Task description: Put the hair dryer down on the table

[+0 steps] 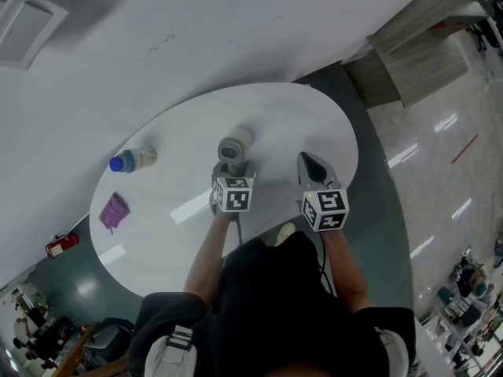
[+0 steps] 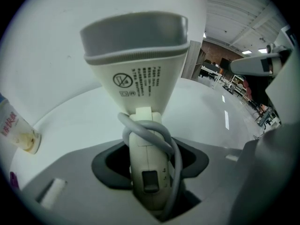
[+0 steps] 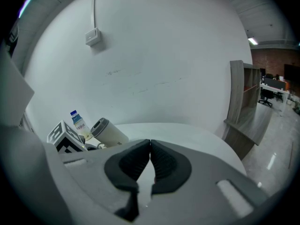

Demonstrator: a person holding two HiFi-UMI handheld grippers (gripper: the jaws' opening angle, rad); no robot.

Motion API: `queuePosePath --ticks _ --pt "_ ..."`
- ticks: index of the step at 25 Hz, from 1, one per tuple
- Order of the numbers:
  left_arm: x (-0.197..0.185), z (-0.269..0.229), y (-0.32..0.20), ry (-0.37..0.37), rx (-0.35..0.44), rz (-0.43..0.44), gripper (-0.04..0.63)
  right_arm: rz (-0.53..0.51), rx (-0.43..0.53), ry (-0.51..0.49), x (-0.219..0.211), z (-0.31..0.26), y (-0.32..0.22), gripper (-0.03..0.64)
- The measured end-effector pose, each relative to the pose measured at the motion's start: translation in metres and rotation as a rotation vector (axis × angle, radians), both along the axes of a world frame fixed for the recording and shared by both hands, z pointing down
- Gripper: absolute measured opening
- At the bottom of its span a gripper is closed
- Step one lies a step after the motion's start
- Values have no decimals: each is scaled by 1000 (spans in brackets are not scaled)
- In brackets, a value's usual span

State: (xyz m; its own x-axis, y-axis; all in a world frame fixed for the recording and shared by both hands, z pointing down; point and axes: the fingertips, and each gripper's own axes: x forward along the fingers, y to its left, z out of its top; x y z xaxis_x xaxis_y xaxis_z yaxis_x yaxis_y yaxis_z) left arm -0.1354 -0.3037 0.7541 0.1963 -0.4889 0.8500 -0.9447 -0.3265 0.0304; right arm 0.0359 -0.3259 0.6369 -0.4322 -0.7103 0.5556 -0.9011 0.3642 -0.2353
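Note:
A cream hair dryer with a grey nozzle end is over the middle of the round white table. My left gripper is shut on its handle. In the left gripper view the handle stands between the jaws with the grey cord looped round it, and the barrel points away toward the wall. My right gripper hovers to the right of the dryer, apart from it. Its pads meet with nothing between them. The right gripper view shows the dryer at the left.
A small bottle with a blue cap lies at the table's left, and a purple item sits nearer its left front edge. A wooden shelf unit stands off to the right by the wall. A red canister is on the floor at left.

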Motion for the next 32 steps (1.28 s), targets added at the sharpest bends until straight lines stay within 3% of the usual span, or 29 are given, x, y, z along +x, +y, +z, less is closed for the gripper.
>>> queuePosePath --ticks 11,18,32 --pt "-3 -1 0 -5 9 -41 258 7 0 5 9 -3 9 6" --pt "1 -3 0 -23 22 -22 265 18 3 9 16 -7 13 6" --pt "0 -24 9 -24 88 -40 275 21 27 11 21 -20 31 6"
